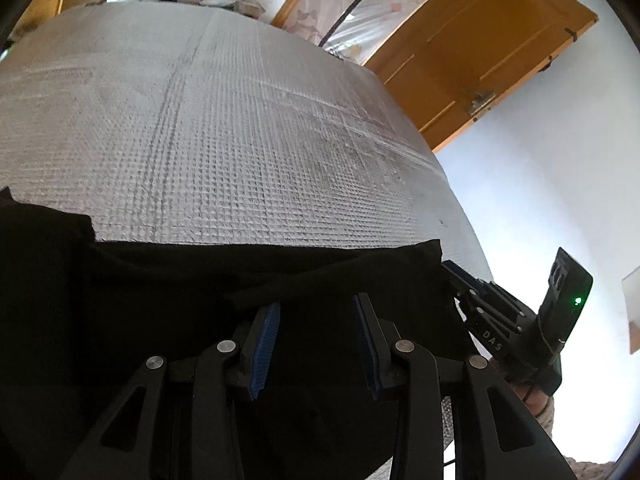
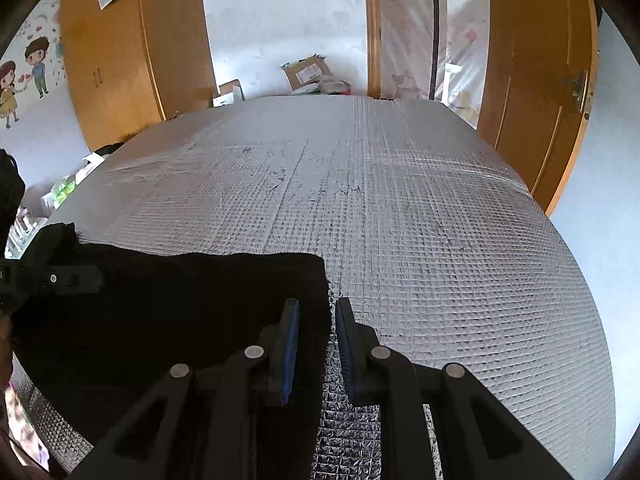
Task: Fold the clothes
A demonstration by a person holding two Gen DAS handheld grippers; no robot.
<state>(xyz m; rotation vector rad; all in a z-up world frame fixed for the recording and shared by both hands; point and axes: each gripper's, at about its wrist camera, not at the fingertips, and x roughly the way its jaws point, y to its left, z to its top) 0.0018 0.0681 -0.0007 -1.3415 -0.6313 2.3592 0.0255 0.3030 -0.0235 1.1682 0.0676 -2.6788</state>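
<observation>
A black garment [image 1: 200, 280] lies flat along the near edge of a silver quilted mat [image 1: 240, 140]. My left gripper [image 1: 316, 340] hovers over the garment's middle, open, with only cloth lying under the wide gap. In the right wrist view the garment [image 2: 160, 312] fills the lower left of the mat [image 2: 400, 220]. My right gripper [image 2: 318, 344] stands at the garment's right edge, jaws narrowly apart. The cloth's edge lies in the gap, and a strip of mat shows beside the right pad. From the left wrist view, the right gripper [image 1: 454, 270] sits at the garment's right corner.
A wooden door [image 1: 480, 52] stands ajar at the right beside a plastic-covered doorway [image 2: 408, 40]. Cardboard boxes [image 2: 308, 70] lie by the far wall, and a wooden wardrobe [image 2: 108, 60] stands at the left. The left gripper's body [image 2: 52, 278] shows at the garment's left end.
</observation>
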